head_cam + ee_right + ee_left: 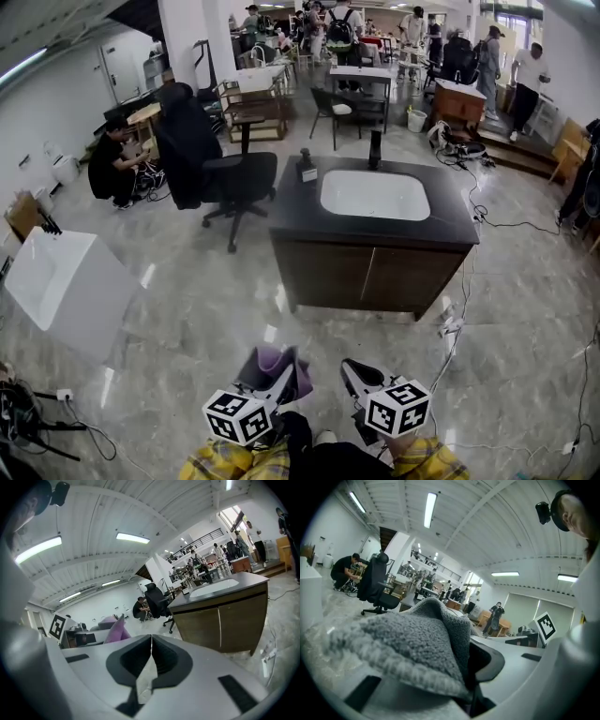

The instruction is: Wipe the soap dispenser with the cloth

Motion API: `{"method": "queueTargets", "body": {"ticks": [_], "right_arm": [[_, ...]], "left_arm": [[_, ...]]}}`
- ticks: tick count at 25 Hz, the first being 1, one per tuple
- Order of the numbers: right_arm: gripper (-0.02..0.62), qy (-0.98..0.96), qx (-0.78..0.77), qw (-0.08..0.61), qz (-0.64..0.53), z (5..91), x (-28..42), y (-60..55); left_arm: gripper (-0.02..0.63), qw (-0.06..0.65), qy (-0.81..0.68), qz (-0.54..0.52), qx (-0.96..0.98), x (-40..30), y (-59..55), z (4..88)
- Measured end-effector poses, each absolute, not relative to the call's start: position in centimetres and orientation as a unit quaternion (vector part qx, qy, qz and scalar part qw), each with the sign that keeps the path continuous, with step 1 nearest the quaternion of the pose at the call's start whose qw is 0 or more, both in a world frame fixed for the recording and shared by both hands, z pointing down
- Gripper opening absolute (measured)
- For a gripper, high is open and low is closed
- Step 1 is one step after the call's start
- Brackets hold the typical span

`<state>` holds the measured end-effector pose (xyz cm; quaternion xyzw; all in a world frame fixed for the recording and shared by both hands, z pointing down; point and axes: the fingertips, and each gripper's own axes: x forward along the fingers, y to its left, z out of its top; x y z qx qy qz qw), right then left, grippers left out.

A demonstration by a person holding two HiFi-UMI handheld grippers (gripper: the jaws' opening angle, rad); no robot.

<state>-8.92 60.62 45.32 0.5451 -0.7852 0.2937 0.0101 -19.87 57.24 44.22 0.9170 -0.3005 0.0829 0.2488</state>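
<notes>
The soap dispenser point(307, 167) stands upright, long axis vertical, on the dark surface point(300, 214) just left of the white basin point(375, 195); which way its spout faces is too small to tell. Well apart from it, low in the head view, the left gripper point(272, 382) has its jaws clamped on the cloth point(302, 375), which bunches over them. Beside it, the right gripper point(151, 656) has its jaws pressed together with nothing between them

Head view looks steeply down from above, well back from dark-topped wooden sink cabinet point(375, 277); both gripper views sit low, right one sharing it.
</notes>
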Motion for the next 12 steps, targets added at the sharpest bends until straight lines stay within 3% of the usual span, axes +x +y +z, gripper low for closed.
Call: {"method": "queueTargets", "body": {"ticks": [12], "right_arm": [[0.006, -0.758, 0.579, 0.018, 0.299, 46.0, -7.0, 55.2]], "left_arm": [[0.078, 0.250, -0.252, 0.085, 0.931, -16.9, 50.2, 44.6]]}}
